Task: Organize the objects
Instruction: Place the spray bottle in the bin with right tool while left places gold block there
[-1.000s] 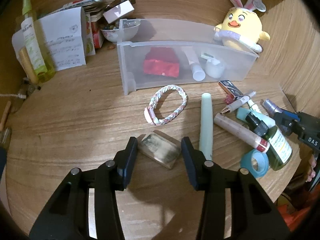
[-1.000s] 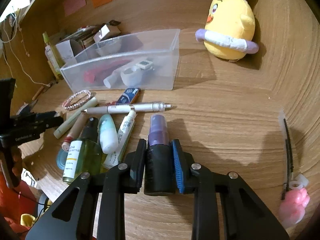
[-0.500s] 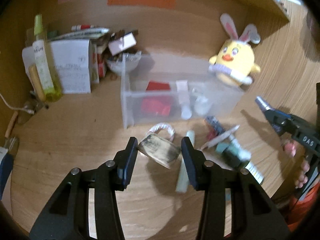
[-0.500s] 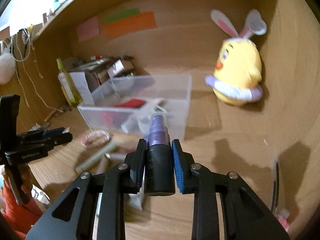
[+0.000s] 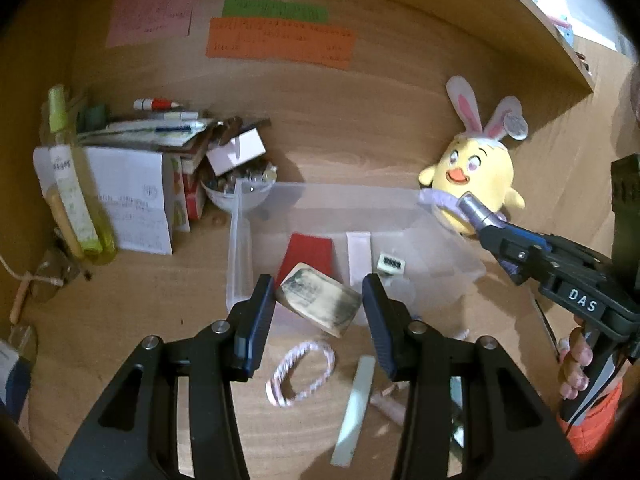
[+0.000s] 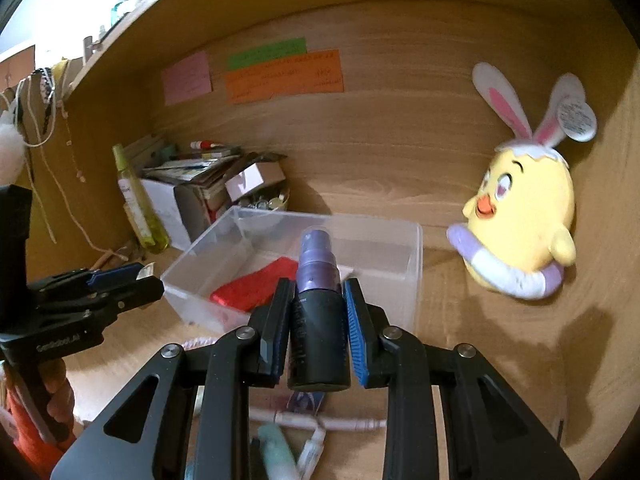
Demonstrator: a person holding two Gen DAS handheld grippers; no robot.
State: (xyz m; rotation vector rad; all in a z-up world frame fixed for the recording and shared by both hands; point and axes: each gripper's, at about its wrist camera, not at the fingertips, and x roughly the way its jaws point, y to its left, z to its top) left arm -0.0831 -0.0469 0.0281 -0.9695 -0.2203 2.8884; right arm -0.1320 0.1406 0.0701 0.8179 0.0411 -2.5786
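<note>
Grips on both sides: my left gripper [image 5: 318,312] clamps a flat rectangular wooden block with a dark printed face [image 5: 319,298], tilted, held in the air at the near wall of the clear plastic bin [image 5: 240,248]. My right gripper [image 6: 316,326] clamps a black spray bottle with a purple pump top [image 6: 318,320] upright, in front of that bin, which holds a red cloth [image 6: 250,290]. Braided pink-and-white bracelet [image 5: 301,372] lies on the wooden desk [image 5: 120,300] below the block.

My pads [image 6: 354,332] are blue. Spray bottle [image 6: 318,320]: black body, purple top. Block [image 5: 318,299]: tan, dark-smudged. Beside the clear bin [image 5: 240,256]: yellow chick [image 5: 474,176], pink-white bracelet [image 5: 302,372].
</note>
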